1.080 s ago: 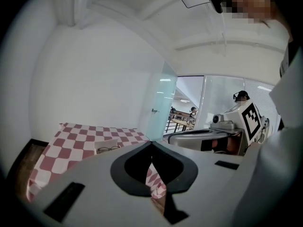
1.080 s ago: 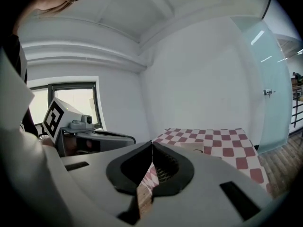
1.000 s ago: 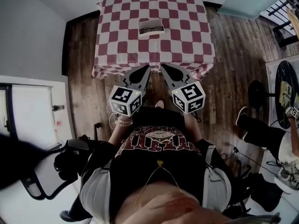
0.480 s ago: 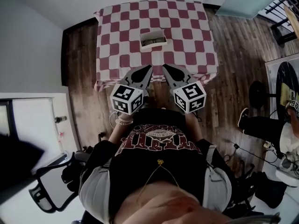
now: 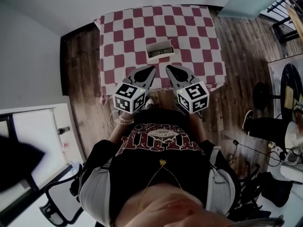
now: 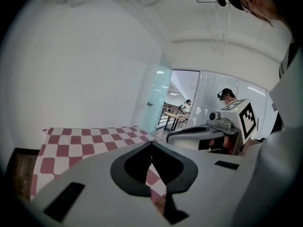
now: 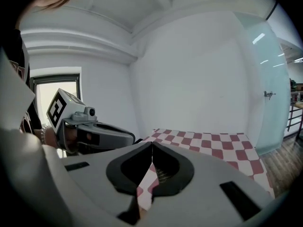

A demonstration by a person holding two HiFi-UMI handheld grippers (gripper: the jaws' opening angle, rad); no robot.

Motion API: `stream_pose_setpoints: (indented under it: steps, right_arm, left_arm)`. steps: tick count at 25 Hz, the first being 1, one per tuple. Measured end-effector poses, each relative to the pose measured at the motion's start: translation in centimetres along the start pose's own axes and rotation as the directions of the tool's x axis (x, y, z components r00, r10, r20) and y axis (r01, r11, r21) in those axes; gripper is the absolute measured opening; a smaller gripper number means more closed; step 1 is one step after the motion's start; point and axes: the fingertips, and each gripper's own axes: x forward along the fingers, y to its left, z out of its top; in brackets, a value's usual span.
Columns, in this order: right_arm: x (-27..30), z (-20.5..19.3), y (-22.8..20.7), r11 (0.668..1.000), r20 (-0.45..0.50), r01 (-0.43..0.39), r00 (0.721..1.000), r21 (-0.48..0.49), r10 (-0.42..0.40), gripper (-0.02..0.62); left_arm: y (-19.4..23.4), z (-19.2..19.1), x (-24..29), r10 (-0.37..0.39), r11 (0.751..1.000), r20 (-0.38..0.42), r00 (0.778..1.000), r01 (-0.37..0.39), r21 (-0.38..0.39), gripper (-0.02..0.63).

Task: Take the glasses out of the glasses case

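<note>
Jaws of the left gripper (image 6: 151,144) are shut tip to tip, nothing between them. Same for the right gripper (image 7: 152,144): jaws together, empty. Both hang side by side over the near edge of the table (image 5: 208,32), which has a red/white checked cloth. The glasses case (image 5: 161,56) lies open at 12 o'clock from the tips, approx mid-table and well apart from both. The dark shape inside is prob the glasses (image 5: 159,48), too small to make out parts. Judgement: the glasses are light and fragile, w/ thin frame and slick lenses, so pinch at the bridge or a temple near the hinge, not the glass. The case looks light and may slide on the cloth, so the other gripper should steady its wall.
</note>
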Motion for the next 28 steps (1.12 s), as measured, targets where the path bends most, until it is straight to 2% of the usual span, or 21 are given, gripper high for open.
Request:
stream_pose_setpoints:
  steps: [5,11,17,28]
  right_arm:
    - [1.7,-0.2,-0.9,0.999,-0.017,0.047,0.999,-0.009,-0.047,0.017]
    - [2.5,-0.6,-1.3,0.997,-0.047,0.070,0.996,-0.029,-0.072,0.017]
    - [3.7,-0.2,-2.3,0.996,-0.062,0.053,0.996,-0.066,-0.057,0.017]
    - [4.6,1.4,-5.5,0.991,-0.101,-0.037,0.995,-0.131,0.024,0.017]
  left_arm:
    - [1.9,-0.3,0.5,-0.042,0.999,-0.019,0.999,0.042,-0.025,-0.002]
    - [2.8,-1.1,0.4,-0.049,0.998,-0.035,0.998,0.047,-0.046,-0.002]
    - [3.4,-1.2,0.5,-0.038,0.995,-0.027,0.999,0.035,-0.092,-0.002]
    - [4.3,0.8,3.7,0.039,0.992,-0.028,0.999,-0.043,-0.121,-0.002]
